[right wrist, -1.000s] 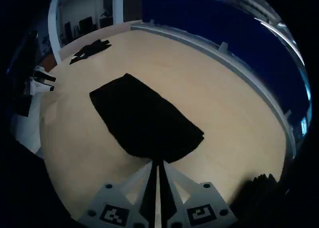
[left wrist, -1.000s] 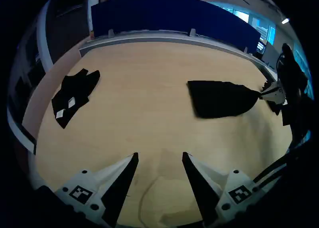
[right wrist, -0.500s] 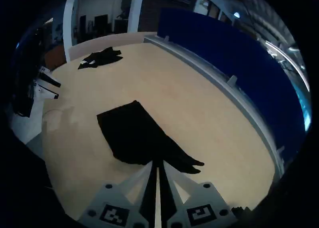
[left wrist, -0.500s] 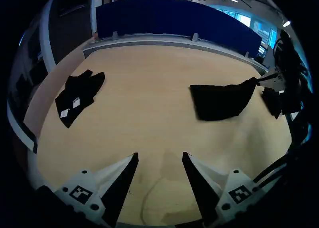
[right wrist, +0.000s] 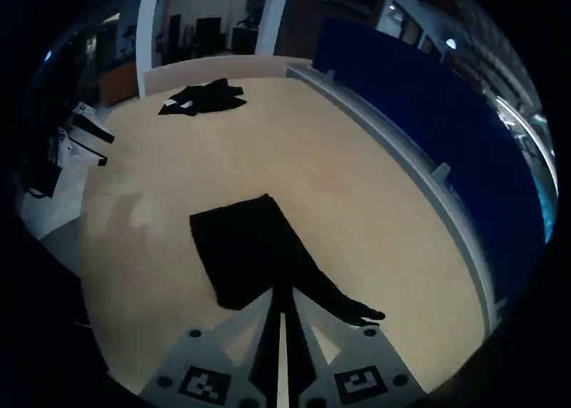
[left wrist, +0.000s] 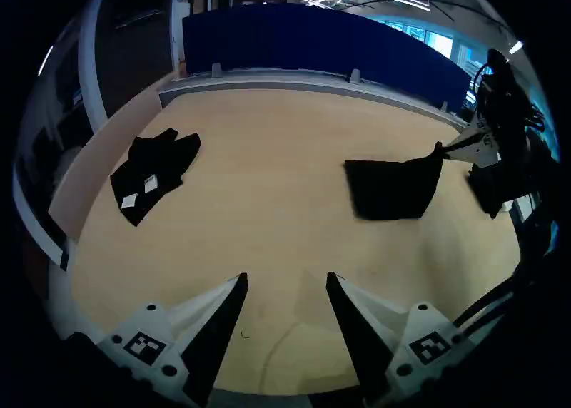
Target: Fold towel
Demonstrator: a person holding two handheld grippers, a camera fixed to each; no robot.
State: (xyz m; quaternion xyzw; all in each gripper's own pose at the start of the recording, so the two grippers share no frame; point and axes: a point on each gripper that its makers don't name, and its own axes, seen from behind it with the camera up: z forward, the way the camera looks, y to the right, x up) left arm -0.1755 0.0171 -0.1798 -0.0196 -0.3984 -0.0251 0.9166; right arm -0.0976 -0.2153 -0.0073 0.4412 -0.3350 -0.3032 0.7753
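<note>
A black towel lies on the light wooden table, its right end lifted off the surface. In the right gripper view the same towel stretches away from my right gripper, which is shut on its near edge and holds that edge above the table. The left gripper view shows the right gripper at the far right, pinching the raised towel corner. My left gripper hovers open over bare table near the front edge, well away from the towel, nothing between its fingers. The left gripper shows at the left of the right gripper view.
A second crumpled black cloth with white tags lies at the table's far left. A blue partition runs along the table's back edge. A dark-clothed person stands at the right.
My right gripper has lifted the towel's near edge higher and carried it over the towel, which now looks shorter. The left gripper stayed open and moved little.
</note>
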